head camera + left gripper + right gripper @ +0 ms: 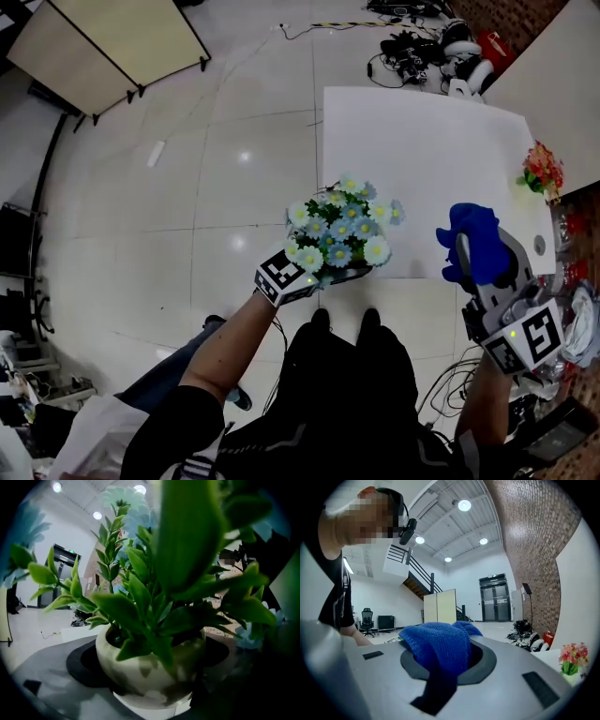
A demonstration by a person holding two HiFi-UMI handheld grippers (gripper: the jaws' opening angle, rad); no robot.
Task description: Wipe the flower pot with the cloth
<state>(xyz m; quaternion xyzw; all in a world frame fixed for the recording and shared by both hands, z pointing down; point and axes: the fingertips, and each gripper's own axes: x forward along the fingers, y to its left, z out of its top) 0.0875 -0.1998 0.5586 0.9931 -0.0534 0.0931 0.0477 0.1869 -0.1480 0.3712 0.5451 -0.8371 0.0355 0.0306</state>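
A white flower pot point(149, 670) with green leaves and pale blue and white flowers point(339, 228) is clamped between the jaws of my left gripper point(339, 273). In the head view the flowers hide the pot, which is held over the front left edge of the white table point(422, 150). To its right, my right gripper point(473, 267) is raised and shut on a bunched blue knitted cloth point(473, 240) point(438, 646). The cloth and the pot are apart, with a gap of about a hand's width between them.
A small pot of red and orange flowers point(541, 170) point(571, 660) stands at the table's right edge. Cables and gear point(427, 47) lie on the tiled floor behind the table. A folding panel point(103, 42) stands at the back left. My legs and shoes point(342, 328) are below the table's front edge.
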